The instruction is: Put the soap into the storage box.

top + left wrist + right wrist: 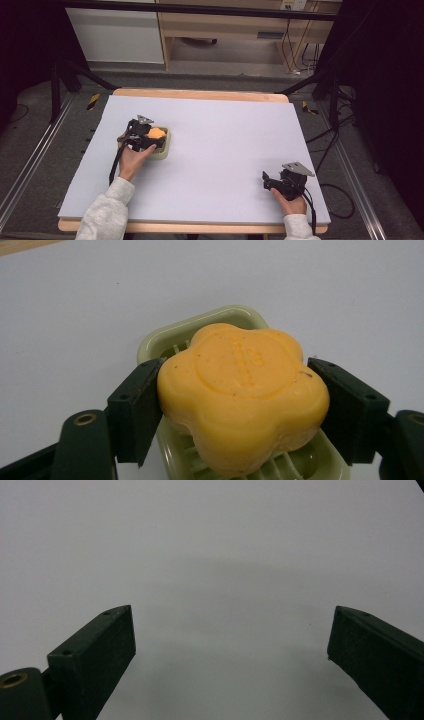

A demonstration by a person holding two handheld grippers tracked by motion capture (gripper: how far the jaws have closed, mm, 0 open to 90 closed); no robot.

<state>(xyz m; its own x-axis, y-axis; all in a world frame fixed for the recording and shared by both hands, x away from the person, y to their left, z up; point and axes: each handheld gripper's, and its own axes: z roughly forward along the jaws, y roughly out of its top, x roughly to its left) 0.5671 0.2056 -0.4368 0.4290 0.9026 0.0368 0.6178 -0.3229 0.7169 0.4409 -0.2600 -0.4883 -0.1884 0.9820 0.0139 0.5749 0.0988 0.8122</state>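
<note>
The left tool [243,405] pinched the orange flower-shaped soap [243,395] across its lobed sides, over the pale green dish [165,337]. Soap likely was firm but slick, so the flatter flanks suited best. The right tool [232,655] hung wide open, empty.

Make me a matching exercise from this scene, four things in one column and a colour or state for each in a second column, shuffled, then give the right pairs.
Things:
1. soap
2. soap dish
3. left tool
4. right tool

States:
A. open over bare table
B. pale green
C. shut on the soap
D. orange, flower-shaped

Pairs: 1-D, 2-B, 3-C, 4-A
</note>
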